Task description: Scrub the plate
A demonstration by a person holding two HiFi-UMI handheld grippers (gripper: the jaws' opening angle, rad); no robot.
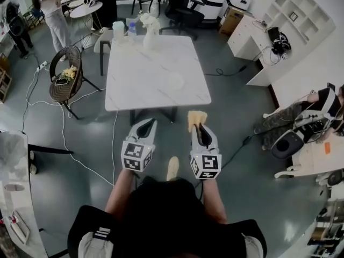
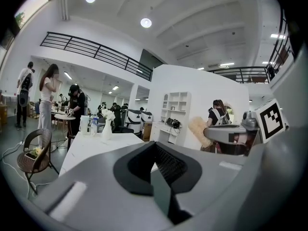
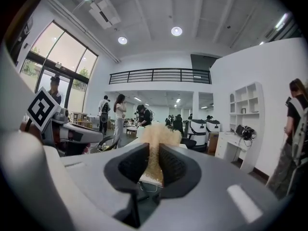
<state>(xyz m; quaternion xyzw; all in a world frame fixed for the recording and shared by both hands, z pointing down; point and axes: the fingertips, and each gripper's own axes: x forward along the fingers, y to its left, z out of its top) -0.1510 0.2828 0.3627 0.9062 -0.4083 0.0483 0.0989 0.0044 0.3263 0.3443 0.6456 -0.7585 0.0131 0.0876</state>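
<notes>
right hand-held gripper (image 1: 198, 127) (image 3: 154, 150): jaws pinching a fluffy yellow sponge (image 1: 196, 117) (image 3: 155, 134), over grey floor (image 1: 236, 112) | left hand-held gripper (image 1: 149, 122) (image 2: 155, 147): pressed together, nothing between | pale round plate (image 1: 175, 81): faint, right of centre on white marble square surface (image 1: 134, 85), well apart from both | far edge: white vase (image 1: 148, 30)

Grey left gripper (image 1: 150, 122) and right gripper (image 1: 199, 127) bear black-and-white marker cubes (image 1: 137, 156).

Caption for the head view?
Right gripper clamps a yellow sponge; left gripper is shut and empty, before a white table.
</notes>
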